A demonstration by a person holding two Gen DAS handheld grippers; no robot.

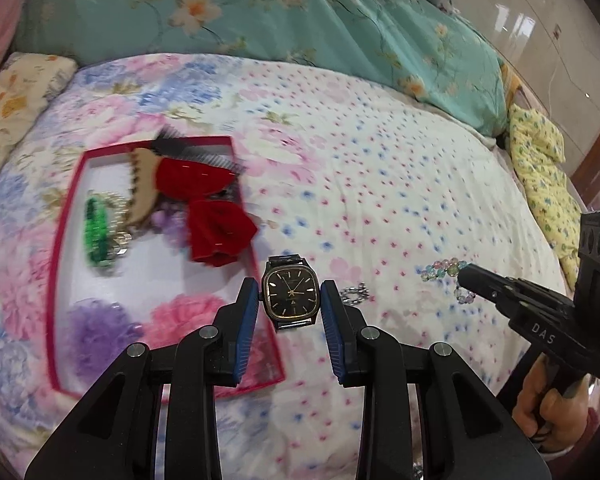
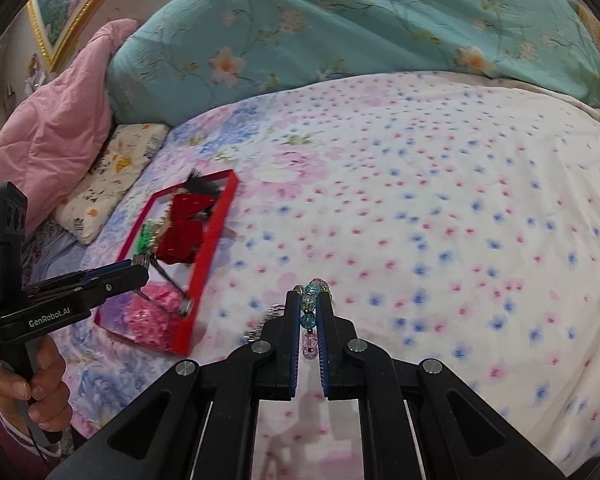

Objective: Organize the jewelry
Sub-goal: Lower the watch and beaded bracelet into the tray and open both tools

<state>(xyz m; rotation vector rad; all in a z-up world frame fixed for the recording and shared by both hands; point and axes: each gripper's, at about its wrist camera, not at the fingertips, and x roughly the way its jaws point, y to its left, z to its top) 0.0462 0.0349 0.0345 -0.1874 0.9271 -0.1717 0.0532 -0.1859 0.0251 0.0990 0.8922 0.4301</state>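
Observation:
A square watch (image 1: pixel 291 294) with a black dial and metal strap is clamped between the blue pads of my left gripper (image 1: pixel 290 296), lifted above the red box's near-right edge. From the right wrist view, the left gripper (image 2: pixel 142 269) hovers over the box with the watch strap (image 2: pixel 168 282) dangling below. My right gripper (image 2: pixel 309 296) is shut on a bracelet (image 2: pixel 309 317) of blue, green and pink glass beads, raised off the bedspread. In the left wrist view the right gripper (image 1: pixel 466 276) shows at the right, with the bracelet (image 1: pixel 440 271) hanging from its tip.
The open red box (image 1: pixel 66 240) lies on the floral bedspread (image 1: pixel 380 184) and holds red bows (image 1: pixel 204 200), a green beaded piece (image 1: pixel 96 228), combs and fluffy purple and pink scrunchies. A small silver chain (image 1: pixel 354 293) lies beside the box. Teal and pink quilts are piled behind.

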